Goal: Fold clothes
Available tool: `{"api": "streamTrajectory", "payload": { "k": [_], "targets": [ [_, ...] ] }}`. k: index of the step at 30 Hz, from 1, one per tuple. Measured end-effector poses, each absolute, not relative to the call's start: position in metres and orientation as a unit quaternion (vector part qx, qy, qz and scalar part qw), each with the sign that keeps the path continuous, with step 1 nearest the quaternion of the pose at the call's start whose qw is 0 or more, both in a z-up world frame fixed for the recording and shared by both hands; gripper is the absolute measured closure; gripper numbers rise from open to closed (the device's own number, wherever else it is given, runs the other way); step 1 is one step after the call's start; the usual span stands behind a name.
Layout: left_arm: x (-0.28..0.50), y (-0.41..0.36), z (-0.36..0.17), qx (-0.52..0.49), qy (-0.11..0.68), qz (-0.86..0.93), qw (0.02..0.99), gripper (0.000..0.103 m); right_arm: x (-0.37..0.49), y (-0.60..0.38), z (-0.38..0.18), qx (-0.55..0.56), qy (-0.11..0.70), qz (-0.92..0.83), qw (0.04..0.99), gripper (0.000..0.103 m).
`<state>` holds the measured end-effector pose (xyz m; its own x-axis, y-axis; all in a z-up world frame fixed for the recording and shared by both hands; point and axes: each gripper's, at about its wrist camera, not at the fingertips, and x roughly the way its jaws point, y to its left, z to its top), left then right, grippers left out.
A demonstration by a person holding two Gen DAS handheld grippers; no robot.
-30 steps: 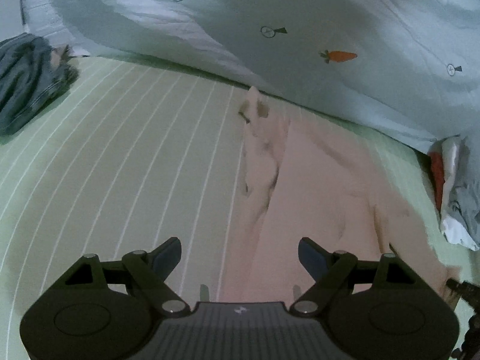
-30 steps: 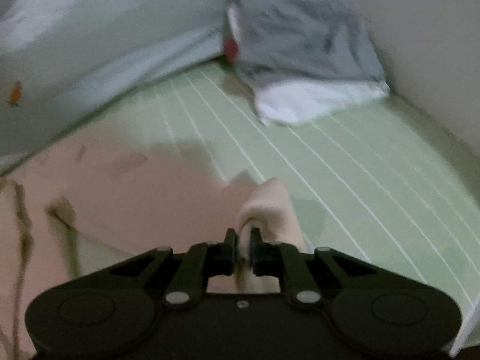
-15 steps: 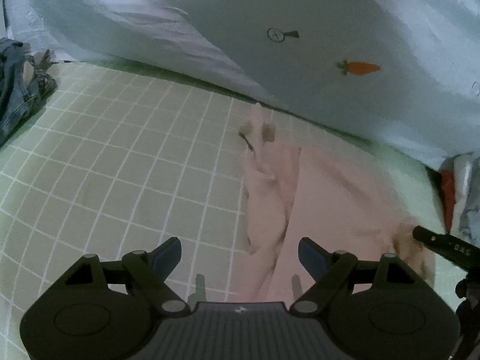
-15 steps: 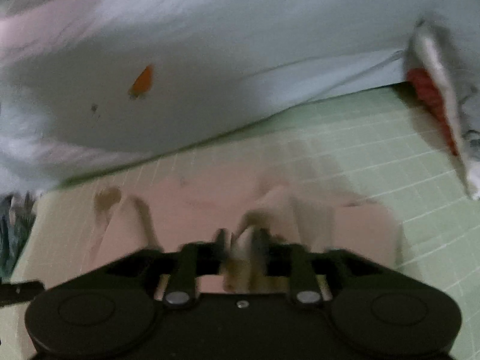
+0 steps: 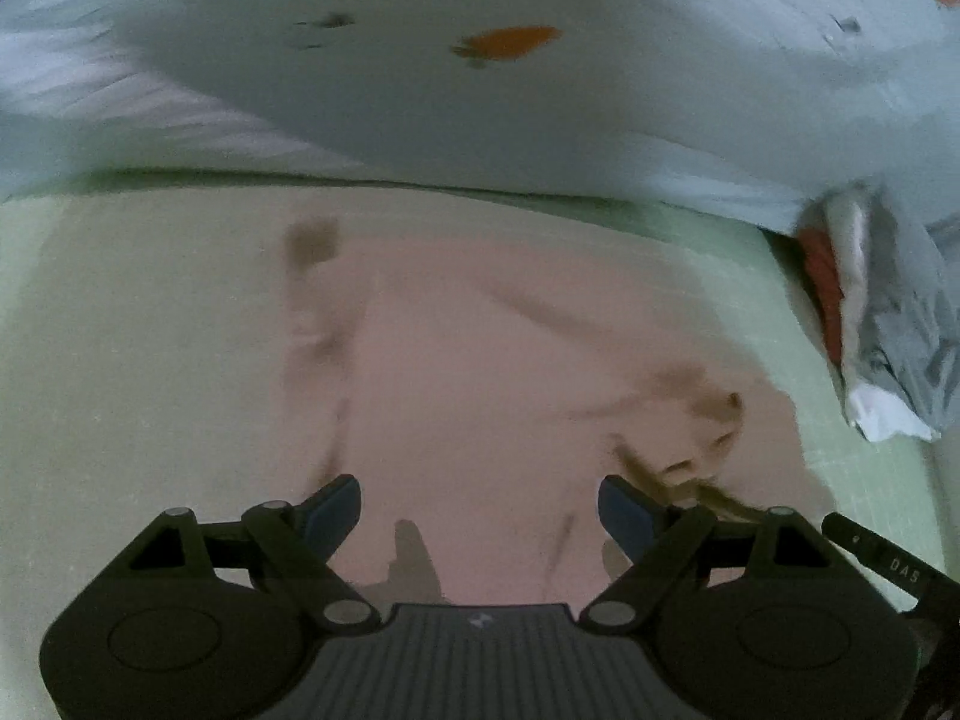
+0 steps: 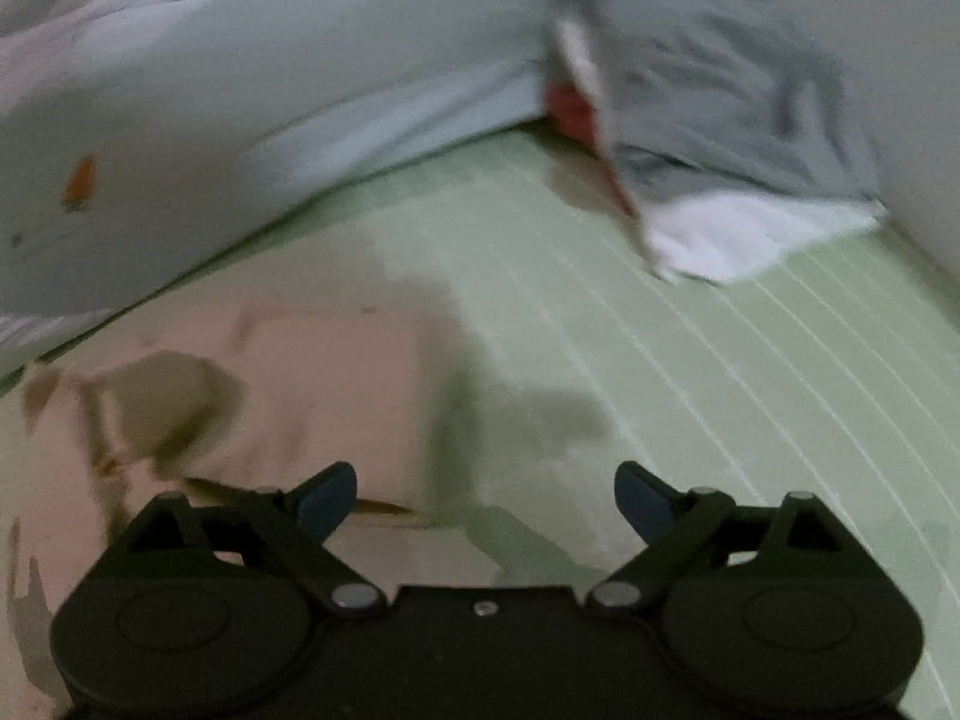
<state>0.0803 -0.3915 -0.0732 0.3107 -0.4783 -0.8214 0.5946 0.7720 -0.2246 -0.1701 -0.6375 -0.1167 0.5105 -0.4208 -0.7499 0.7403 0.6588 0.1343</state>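
A pale pink garment (image 5: 480, 360) lies spread on the green striped bed sheet (image 5: 120, 360). It also shows at the left in the right wrist view (image 6: 312, 396). My left gripper (image 5: 479, 510) is open and empty, just above the garment's near part. My right gripper (image 6: 486, 501) is open and empty, at the garment's right edge over the sheet (image 6: 690, 390). A folded-over bump of the garment (image 5: 708, 426) lies at its right side. Both views are blurred by motion.
A pale blue duvet with carrot prints (image 5: 510, 90) lies along the far side, and shows in the right wrist view (image 6: 210, 120). A grey, white and red pile of clothes (image 6: 708, 138) sits at the far right by a wall, also in the left view (image 5: 876, 330).
My right gripper let go of the pink garment's edge and opened, swinging back right. My left gripper moved right over the garment. The garment now lies flatter and folded over.
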Motion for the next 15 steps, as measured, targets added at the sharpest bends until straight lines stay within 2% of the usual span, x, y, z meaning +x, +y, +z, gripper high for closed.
{"api": "streamTrajectory", "payload": {
  "k": [12,14,15],
  "targets": [
    [0.068,-0.513,-0.083,0.110,0.483,-0.417,0.762,0.016,-0.173,-0.674,-0.137,0.254,0.357,-0.383,0.813,0.009],
    [0.065,-0.528,-0.089,0.126,0.482,-0.428,0.754,0.020,-0.171,-0.676,-0.141,0.255,0.363,-0.384,0.810,0.009],
    [0.064,-0.534,-0.093,0.136,0.482,-0.429,0.751,0.033,-0.171,-0.676,-0.142,0.255,0.366,-0.384,0.808,0.009]
  ]
}}
